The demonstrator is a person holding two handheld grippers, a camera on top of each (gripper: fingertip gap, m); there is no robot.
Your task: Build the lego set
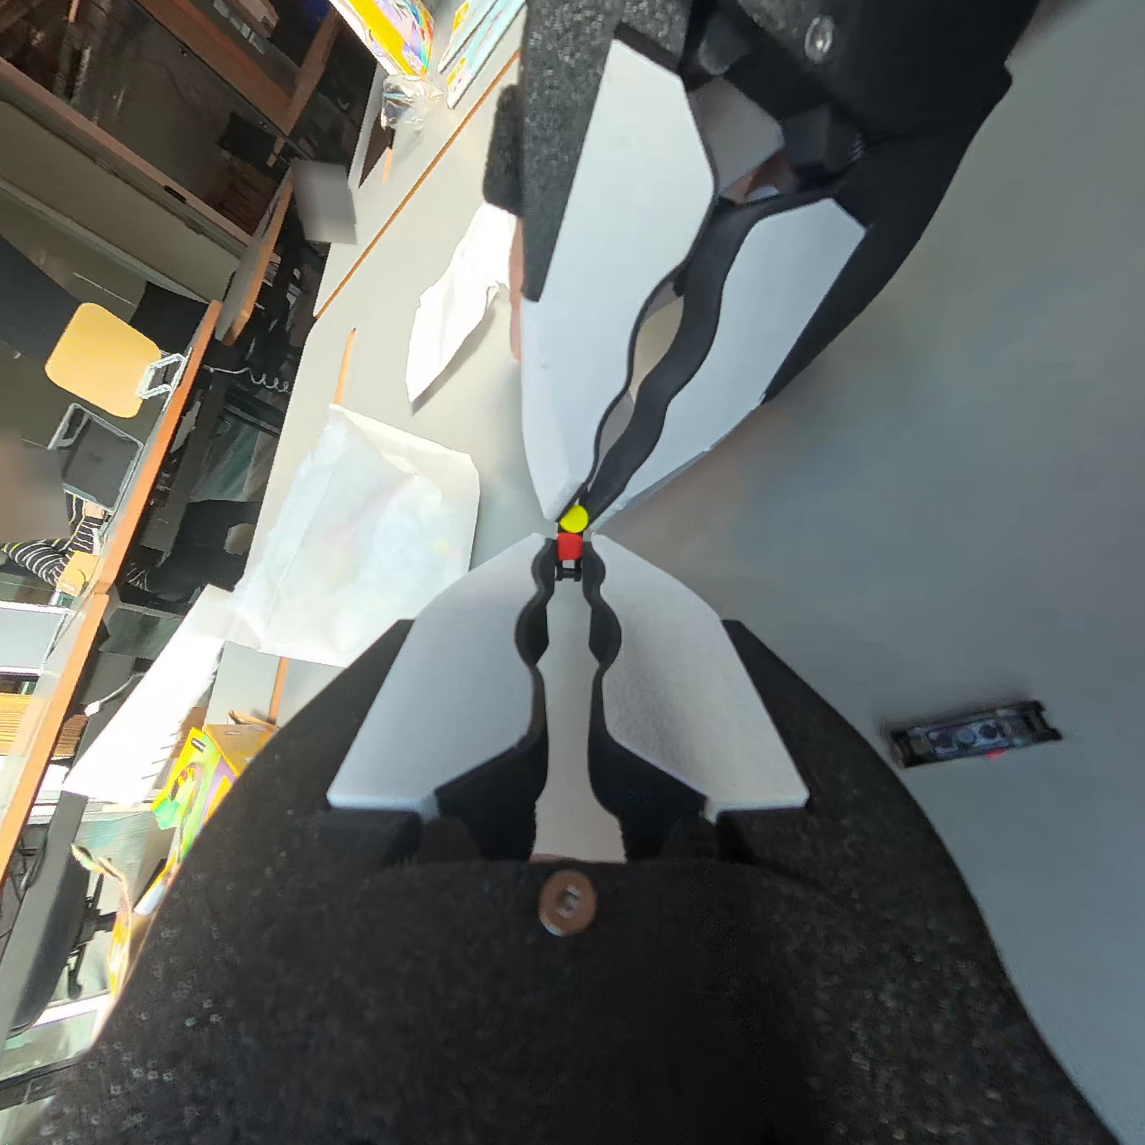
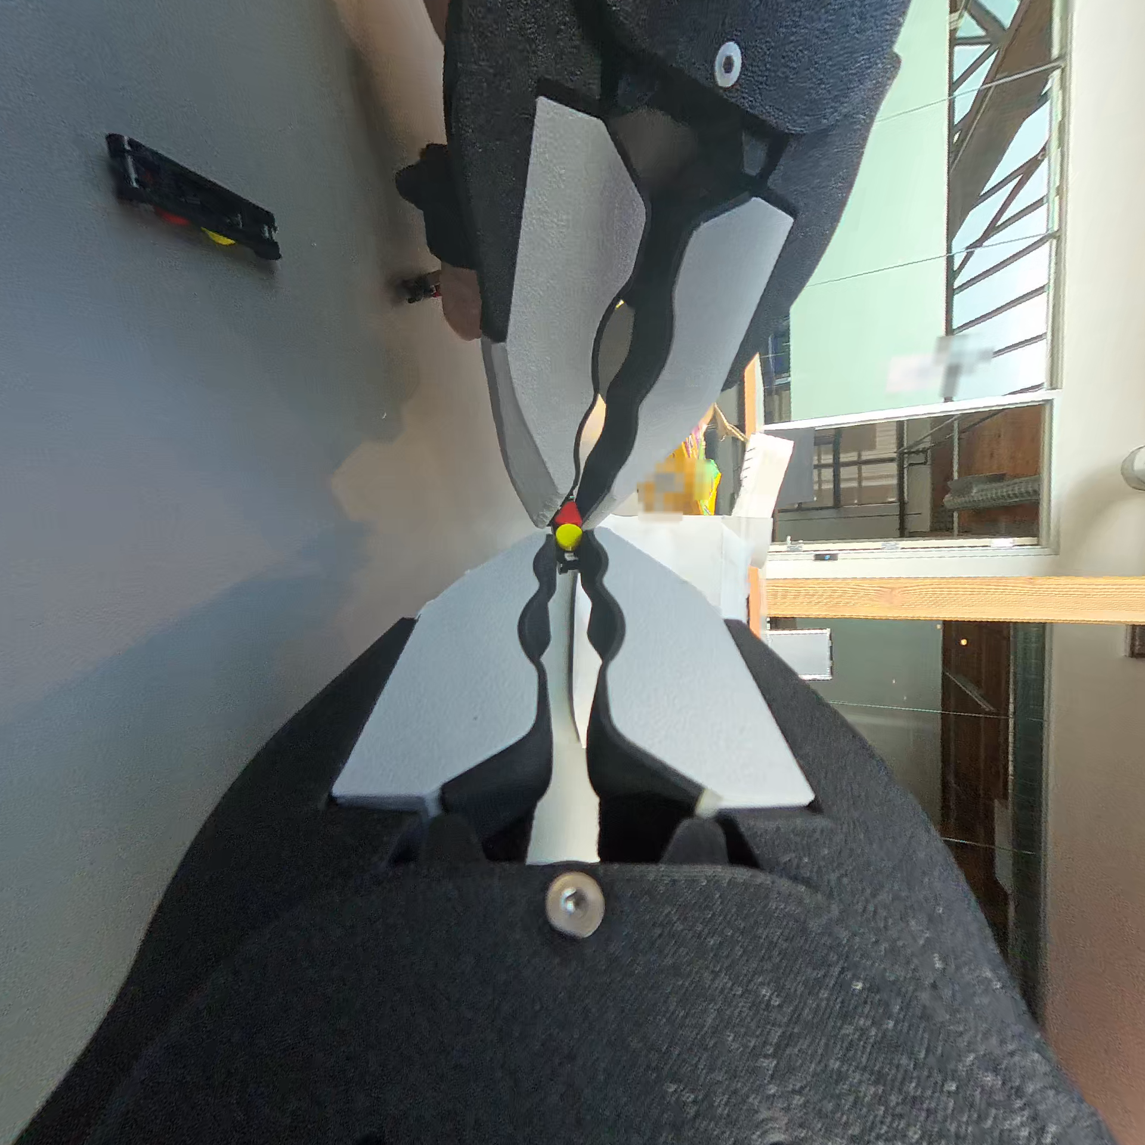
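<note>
Left wrist view: left tool [image 1: 569, 548] clamps red piece [image 1: 569, 547], right tool [image 1: 576, 511] yellow piece [image 1: 573, 519] (end to end).

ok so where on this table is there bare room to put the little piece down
Most open: the grey table between the gripper tips and the long black lego assembly. Crowded: the other side, with white paper bags, a torn white sheet and the colourful lego boxes along the edge.
</note>
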